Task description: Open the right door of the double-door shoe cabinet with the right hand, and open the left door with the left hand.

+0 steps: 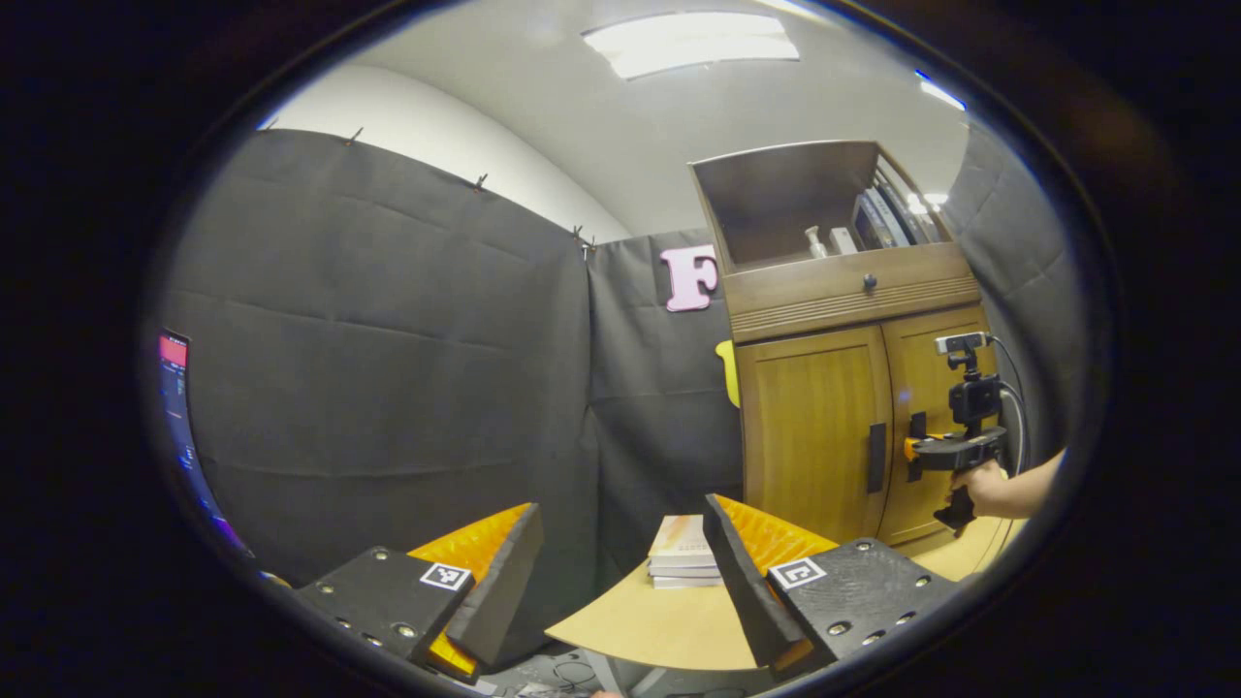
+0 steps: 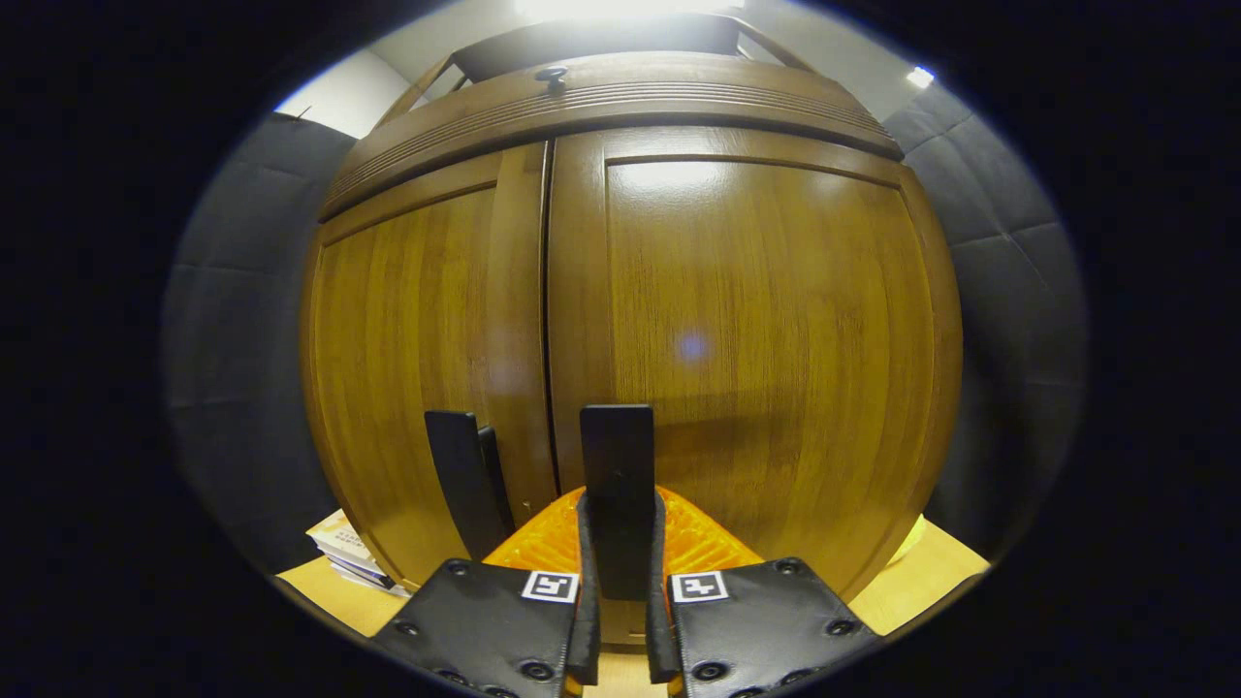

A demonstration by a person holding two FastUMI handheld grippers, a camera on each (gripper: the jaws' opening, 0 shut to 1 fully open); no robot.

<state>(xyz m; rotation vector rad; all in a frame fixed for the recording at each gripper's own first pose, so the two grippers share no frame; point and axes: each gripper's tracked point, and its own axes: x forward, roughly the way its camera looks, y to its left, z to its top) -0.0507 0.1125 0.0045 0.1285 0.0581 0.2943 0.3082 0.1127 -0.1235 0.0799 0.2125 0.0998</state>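
The shoe cabinet (image 2: 620,291) sits on the desk (image 1: 659,625), at right in the left gripper view. Its right door (image 2: 766,349) carries an upright handle (image 2: 618,485), pinched by the right hand-held gripper (image 2: 618,572). The left hand-held gripper (image 1: 620,572), spread, hangs well apart from the left door (image 1: 814,427).

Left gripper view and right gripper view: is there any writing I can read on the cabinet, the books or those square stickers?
No text is readable.
Square markers: black-and-white patterns, no letters or numbers.
Stack of books: print too small to read.
Bottles on the upper shelf: too small to read.
Shoe cabinet doors and right door handle: plain, no writing.
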